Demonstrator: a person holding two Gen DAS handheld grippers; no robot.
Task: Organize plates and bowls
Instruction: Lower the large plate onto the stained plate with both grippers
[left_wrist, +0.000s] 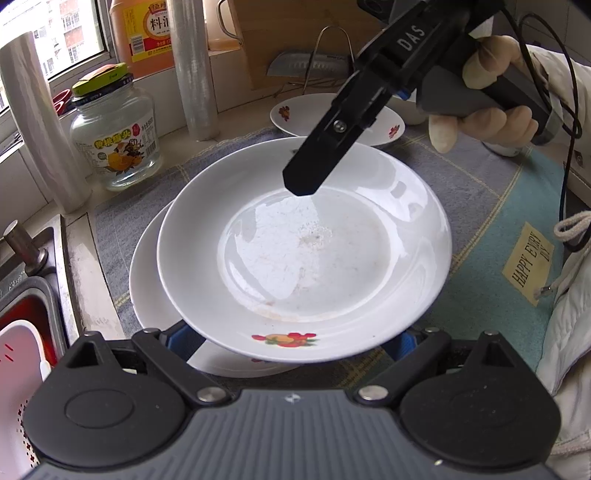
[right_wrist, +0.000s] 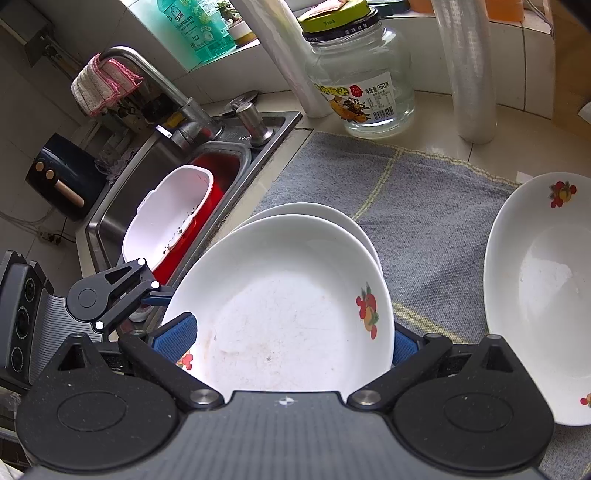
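Showing the top plate (left_wrist: 303, 251) offset on the lower plate (left_wrist: 147, 280): the left claw (left_wrist: 291, 343) apparently pinches its near rim, the right claw (right_wrist: 291, 343) its opposite side.

Bright daylight from the window (left_wrist: 55, 33), glare on the plate (left_wrist: 306, 251), sharp focus, fisheye-bent edges

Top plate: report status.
Left gripper and right gripper both straddle top plate rim, jaws wide, grip unclear. It sits skewed over second plate. Third plate and jar stand clear.
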